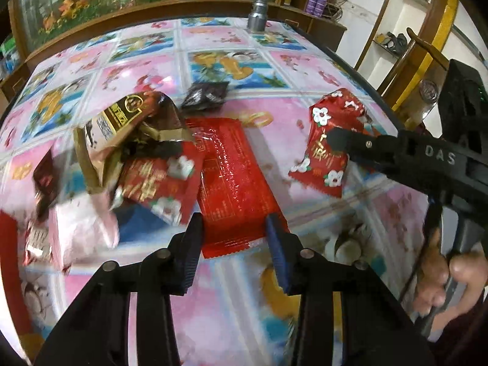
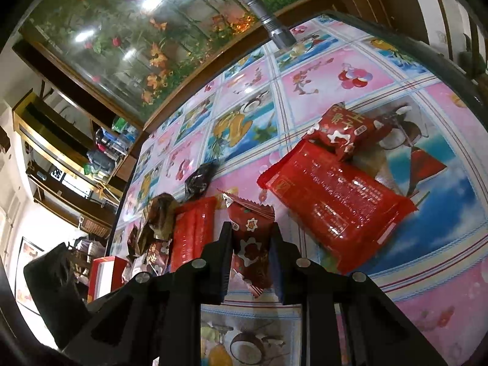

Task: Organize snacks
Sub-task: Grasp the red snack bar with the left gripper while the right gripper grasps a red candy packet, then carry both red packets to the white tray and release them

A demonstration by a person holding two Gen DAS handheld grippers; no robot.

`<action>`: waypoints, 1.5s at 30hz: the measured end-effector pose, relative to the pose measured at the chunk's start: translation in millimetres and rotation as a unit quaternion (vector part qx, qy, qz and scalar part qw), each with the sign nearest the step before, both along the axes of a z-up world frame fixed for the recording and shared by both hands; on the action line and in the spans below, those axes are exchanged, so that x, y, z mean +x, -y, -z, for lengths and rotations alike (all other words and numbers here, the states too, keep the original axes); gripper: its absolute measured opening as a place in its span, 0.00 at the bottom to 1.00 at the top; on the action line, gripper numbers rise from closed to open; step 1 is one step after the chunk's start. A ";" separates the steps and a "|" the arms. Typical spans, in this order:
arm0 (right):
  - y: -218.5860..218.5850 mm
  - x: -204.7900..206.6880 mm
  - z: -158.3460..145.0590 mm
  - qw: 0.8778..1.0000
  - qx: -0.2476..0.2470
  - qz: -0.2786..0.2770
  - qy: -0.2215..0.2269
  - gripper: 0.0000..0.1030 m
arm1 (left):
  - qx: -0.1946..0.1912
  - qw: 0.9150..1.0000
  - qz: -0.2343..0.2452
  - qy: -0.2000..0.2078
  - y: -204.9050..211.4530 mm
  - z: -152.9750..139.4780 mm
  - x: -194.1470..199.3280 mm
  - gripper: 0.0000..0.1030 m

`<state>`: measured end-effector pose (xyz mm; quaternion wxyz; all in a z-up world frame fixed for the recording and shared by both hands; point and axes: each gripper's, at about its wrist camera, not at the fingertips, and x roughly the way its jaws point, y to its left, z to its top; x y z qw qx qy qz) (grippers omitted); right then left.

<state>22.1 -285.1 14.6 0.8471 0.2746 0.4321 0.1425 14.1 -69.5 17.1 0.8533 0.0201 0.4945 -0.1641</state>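
A: Between the right gripper's (image 2: pixel 250 241) jaws, what is sitting?

B: A flowered red packet (image 2: pixel 251 238). The jaws are clamping on it.

A: And the left gripper (image 1: pixel 233 228)?

B: Its jaws are standing apart on both sides of a long red pack's (image 1: pixel 231 180) near end. The pack is lying flat on the tablecloth (image 1: pixel 305 122); whether the pads are pressing it, I cannot tell.

A: Other snacks?

B: Left of the left gripper a pile is lying, with a brown bag (image 1: pixel 122 122) on top. Beyond the pack, a black packet (image 1: pixel 206 96) is lying.
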 end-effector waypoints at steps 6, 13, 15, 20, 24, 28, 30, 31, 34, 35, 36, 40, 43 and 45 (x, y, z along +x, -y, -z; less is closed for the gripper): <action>-8.3 0.1 1.2 1.000 -0.005 -0.017 -0.005 0.22 | 0.020 0.999 0.020 -0.040 -3.9 -5.0 -16.1 0.38; -21.2 2.6 5.1 0.999 -0.012 -0.042 -0.025 0.29 | 0.003 0.997 -0.029 -0.077 -7.9 -1.4 0.2 0.65; -23.5 3.4 5.9 0.999 -0.016 -0.044 -0.027 0.32 | 0.003 0.997 -0.040 -0.067 -6.8 0.3 5.8 0.70; -32.3 3.6 2.1 0.998 -0.035 -0.042 -0.008 0.50 | 0.047 0.998 -0.048 -0.014 2.6 6.3 10.0 0.71; -49.0 2.0 -1.9 0.994 -0.096 -0.045 0.015 0.51 | 0.059 0.998 -0.030 0.021 7.5 6.8 5.3 0.62; -63.9 -1.4 -2.5 0.982 -0.181 -0.044 0.033 0.30 | 0.054 0.998 -0.018 0.031 -1.3 4.9 2.0 0.47; -62.4 -2.0 -2.4 0.982 -0.180 -0.043 0.033 0.28 | 0.052 0.998 -0.014 0.034 -11.1 4.9 -4.6 0.47; -60.4 -2.1 -2.5 0.983 -0.178 -0.041 0.033 0.28 | 0.051 0.998 -0.015 0.033 -14.1 4.9 -9.4 0.47; -55.9 -2.5 -2.4 0.984 -0.171 -0.036 0.031 0.27 | 0.045 0.998 -0.013 0.032 -24.6 5.3 -23.0 0.46; -55.8 -2.3 -2.5 0.985 -0.167 -0.035 0.031 0.27 | 0.045 0.998 -0.013 0.033 -27.6 5.2 -29.6 0.46; -55.0 -2.2 -2.3 0.985 -0.165 -0.036 0.031 0.26 | 0.041 0.999 -0.013 0.032 -33.4 4.9 -36.8 0.46; -55.4 -4.6 -3.7 0.986 -0.158 -0.041 0.034 0.24 | 0.030 0.999 -0.019 0.032 -47.7 4.6 -61.5 0.46; -56.3 -5.6 -3.5 0.987 -0.151 -0.042 0.034 0.23 | 0.015 0.999 -0.023 0.030 -59.8 3.3 -83.8 0.46; -56.6 -7.6 -4.2 0.988 -0.148 -0.040 0.036 0.23 | 0.002 0.999 -0.024 0.029 -67.5 2.0 -97.4 0.46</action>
